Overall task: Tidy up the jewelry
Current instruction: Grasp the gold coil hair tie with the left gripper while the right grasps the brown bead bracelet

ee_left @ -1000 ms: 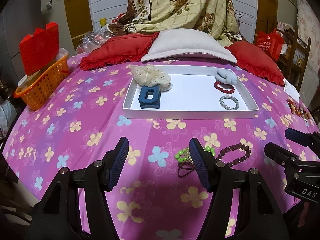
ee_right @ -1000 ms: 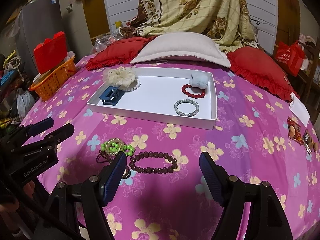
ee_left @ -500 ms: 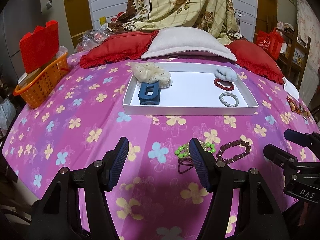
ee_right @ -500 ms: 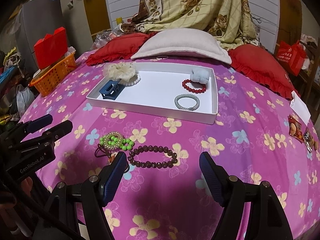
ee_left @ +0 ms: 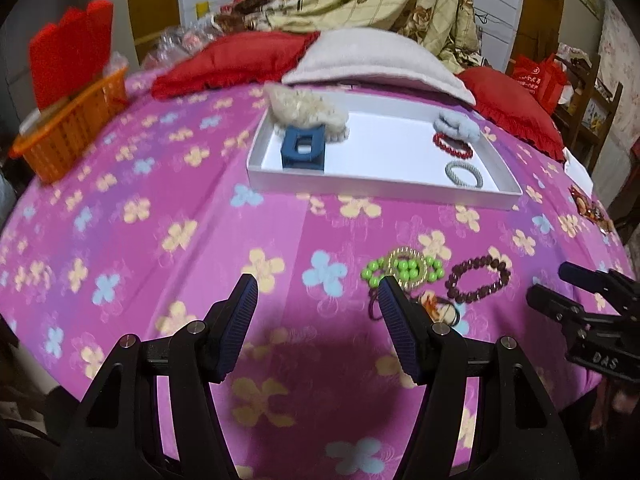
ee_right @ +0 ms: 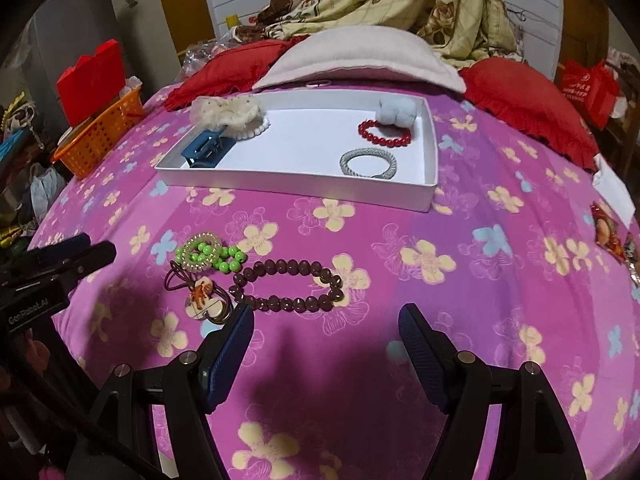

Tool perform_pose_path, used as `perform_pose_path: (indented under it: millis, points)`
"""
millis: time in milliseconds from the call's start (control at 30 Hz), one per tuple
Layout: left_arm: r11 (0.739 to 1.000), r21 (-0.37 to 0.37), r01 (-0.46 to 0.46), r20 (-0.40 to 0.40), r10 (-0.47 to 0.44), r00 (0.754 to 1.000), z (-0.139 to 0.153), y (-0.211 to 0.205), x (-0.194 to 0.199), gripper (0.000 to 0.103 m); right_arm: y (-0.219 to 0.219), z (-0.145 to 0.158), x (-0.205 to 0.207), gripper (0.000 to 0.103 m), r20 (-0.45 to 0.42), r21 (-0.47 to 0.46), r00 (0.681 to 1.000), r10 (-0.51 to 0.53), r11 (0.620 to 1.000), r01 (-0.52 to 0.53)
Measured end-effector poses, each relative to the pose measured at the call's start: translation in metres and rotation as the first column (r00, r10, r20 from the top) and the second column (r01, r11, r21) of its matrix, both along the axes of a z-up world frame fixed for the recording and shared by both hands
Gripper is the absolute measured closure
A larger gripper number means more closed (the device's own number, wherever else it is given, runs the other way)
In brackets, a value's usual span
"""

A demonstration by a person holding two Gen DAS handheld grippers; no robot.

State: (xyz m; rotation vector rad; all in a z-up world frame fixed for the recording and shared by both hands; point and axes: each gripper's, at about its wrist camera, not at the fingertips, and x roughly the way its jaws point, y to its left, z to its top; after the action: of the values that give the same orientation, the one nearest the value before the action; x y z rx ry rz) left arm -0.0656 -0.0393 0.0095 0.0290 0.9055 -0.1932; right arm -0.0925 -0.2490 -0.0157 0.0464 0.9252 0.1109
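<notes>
A white tray (ee_right: 430, 196) on the pink flowered bedspread holds a blue hair claw (ee_right: 206, 150), a cream scrunchie (ee_right: 226, 110), a red bead bracelet (ee_right: 384, 134), a grey hair tie (ee_right: 368, 163) and a pale blue scrunchie (ee_right: 396, 111). In front of it lie a green bead bracelet (ee_right: 218, 258), a clear coil tie (ee_right: 199, 252), a brown bead bracelet (ee_right: 290, 286) and a charm hair tie (ee_right: 202, 300). My right gripper (ee_right: 326, 316) is open, just short of the brown bracelet. My left gripper (ee_left: 316, 286) is open, left of the green beads (ee_left: 402, 268).
An orange basket (ee_left: 68, 128) with a red box stands at the far left. Red cushions (ee_right: 528, 106) and a white pillow (ee_right: 360, 60) lie behind the tray. Snack packets (ee_right: 608, 232) lie at the right edge of the bed.
Both grippers have moved forward and lower toward the loose jewelry; the charm hair tie has come into clear view. Jaws stay open. Nothing on the bed has moved.
</notes>
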Motion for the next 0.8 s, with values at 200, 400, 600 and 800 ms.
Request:
perform_pose_path:
  millis: [200,400,600,800]
  points:
    - [0.998,-0.059,0.017,-0.065,-0.021,0.998,-0.013,0.004,0.012,0.04,0.004,-0.013,0.022,0.044,-0.001,-0.017,1.0,0.029,0.999,-0.029]
    - [0.991,-0.068,0.112,-0.115,-0.12,0.986,-0.021,-0.021,0.033,0.04,0.006,-0.025,0.035,0.053,-0.017,-0.025,0.999,0.038,0.999,-0.038]
    - [0.976,-0.099,0.194,-0.186,-0.209,0.96,-0.035,-0.039,0.057,0.04,0.004,-0.029,0.036,0.054,-0.011,-0.041,0.999,0.052,0.998,-0.052]
    - [0.961,-0.073,0.268,-0.194,-0.277,0.941,-0.041,-0.053,0.065,0.055,0.005,-0.034,0.04,0.064,0.006,-0.06,0.998,0.064,0.996,-0.064]
